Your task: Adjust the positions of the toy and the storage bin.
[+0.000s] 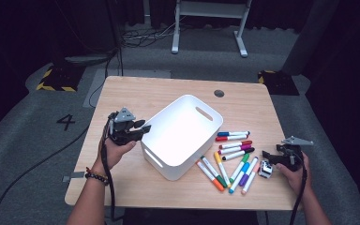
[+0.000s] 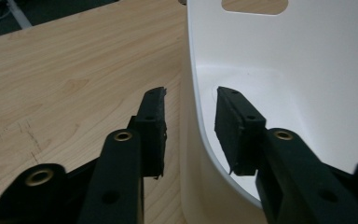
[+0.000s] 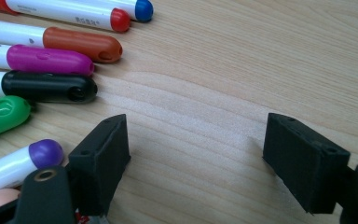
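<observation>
Left gripper [image 2: 189, 123] straddles white bin [image 2: 279, 70] wall, one jaw outside, one inside; pads near the rim, contact unclear. Right gripper [image 3: 196, 158] spread wide, empty, above bare table [image 3: 242, 60]. Markers [image 3: 51, 65] just beyond its left jaw.

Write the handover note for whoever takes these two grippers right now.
Left gripper: jaws astride the near wall of the white bin, one pad outside, one inside; closed onto it, though contact is hard to confirm.
Right gripper: open, empty, over bare table beside the markers.
Done: nothing is in the bin.
Left: markers lie loose to the right of the bin. Probably steady the bin and drop them in one by one.
</observation>
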